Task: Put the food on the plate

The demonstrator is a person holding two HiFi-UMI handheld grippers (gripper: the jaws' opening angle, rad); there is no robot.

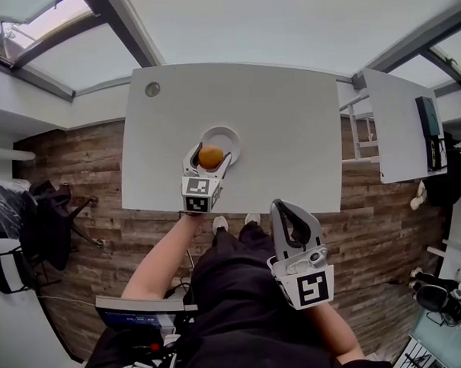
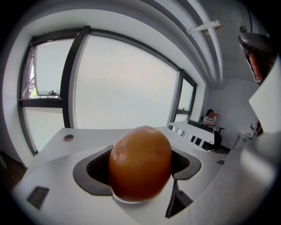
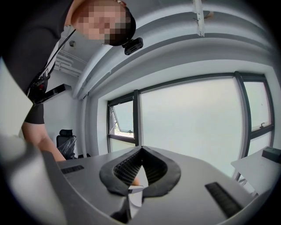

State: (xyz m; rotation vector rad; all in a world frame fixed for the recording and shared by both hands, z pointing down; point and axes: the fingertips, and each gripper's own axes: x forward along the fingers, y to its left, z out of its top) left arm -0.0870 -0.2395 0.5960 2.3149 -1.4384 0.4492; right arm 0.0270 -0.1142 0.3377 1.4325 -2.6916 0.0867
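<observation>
White table (image 1: 289, 139), grommet (image 1: 152, 89) at its far left corner; wood-plank floor (image 1: 77, 171) beneath; second white table (image 1: 392, 126) stood right; black chair (image 1: 49, 225) left.

Smooth round orange food (image 1: 211, 156) gripped btw left tongs (image 1: 210, 153), just over small white plate (image 1: 227, 134).

A white tabletop (image 1: 289, 123) stands on a wood-plank floor (image 1: 77, 171). A white plate (image 1: 231, 135) lies near its front edge. A round grommet (image 1: 152, 89) sits in one far corner.
</observation>
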